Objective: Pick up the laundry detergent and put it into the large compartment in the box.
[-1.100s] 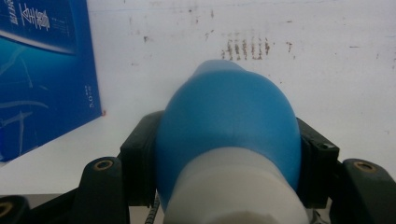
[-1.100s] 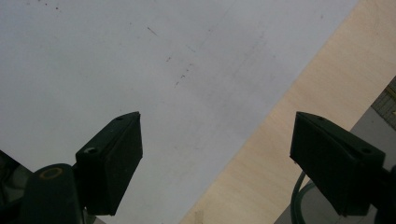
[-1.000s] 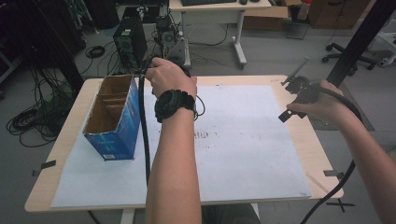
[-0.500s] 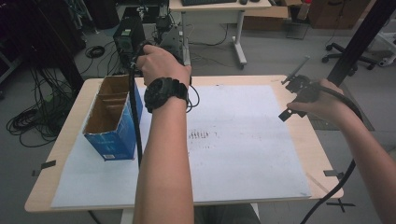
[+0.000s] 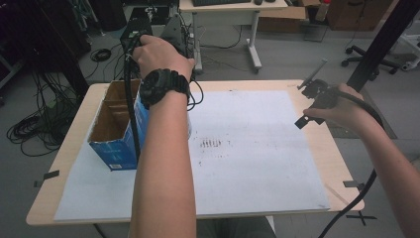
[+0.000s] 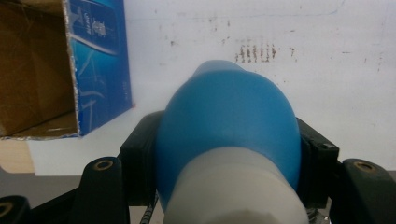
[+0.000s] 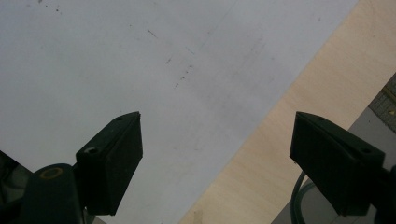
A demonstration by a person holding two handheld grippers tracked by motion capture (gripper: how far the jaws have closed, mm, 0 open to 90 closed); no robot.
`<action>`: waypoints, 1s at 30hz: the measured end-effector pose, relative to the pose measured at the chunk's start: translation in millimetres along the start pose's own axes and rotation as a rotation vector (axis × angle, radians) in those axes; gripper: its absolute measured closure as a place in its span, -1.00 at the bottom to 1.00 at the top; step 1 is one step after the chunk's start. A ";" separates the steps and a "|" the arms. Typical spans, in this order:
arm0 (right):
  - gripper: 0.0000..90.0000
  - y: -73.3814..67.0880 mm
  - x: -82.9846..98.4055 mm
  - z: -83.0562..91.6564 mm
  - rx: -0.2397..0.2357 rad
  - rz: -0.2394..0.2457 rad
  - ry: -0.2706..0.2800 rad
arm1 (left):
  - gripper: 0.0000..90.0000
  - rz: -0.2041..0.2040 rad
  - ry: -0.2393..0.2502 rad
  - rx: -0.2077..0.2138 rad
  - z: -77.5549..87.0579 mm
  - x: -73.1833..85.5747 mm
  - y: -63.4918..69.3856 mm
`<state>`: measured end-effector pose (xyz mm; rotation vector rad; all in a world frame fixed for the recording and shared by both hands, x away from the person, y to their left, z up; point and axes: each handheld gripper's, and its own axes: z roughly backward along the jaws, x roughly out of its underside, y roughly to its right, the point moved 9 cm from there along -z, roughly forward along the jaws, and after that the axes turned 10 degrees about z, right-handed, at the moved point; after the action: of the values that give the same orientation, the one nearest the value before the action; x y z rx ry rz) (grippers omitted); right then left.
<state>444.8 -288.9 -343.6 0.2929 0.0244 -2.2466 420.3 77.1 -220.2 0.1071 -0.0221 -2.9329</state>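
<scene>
Left gripper view puts the left gripper [image 6: 219, 154] clamped on a blue-and-white bottle [image 6: 229, 140], raised over the white sheet [image 6: 327, 70] just beside the open blue box [image 6: 100, 60]; the box's print is too blurred to read. Right gripper [image 7: 215, 163] is spread wide and empty near the table's [image 7: 299, 112] right edge.

A white sheet [image 5: 257, 148] is covering the wooden table [image 5: 322, 148] — beyond it, a desk [image 5: 233, 10], cables [image 5: 29, 129] and an office chair [image 5: 371, 52] are sitting on the floor.
</scene>
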 end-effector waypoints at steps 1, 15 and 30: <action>-0.61 0.0 0.0 0.0 0.000 0.000 0.000 | -0.16 0.000 0.000 0.000 0.0 0.0 0.0; -0.61 0.8 -0.5 -1.1 0.003 0.001 -0.008 | -0.16 -0.003 -0.005 -0.004 10.7 -7.5 -13.0; -0.61 2.4 -3.1 -2.4 0.002 -0.006 -0.011 | -0.16 0.012 -0.006 -0.004 20.6 -16.8 -35.7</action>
<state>449.0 -287.8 -345.0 0.2813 0.0175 -2.2537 427.8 115.7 -199.2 0.0973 -0.0178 -2.9214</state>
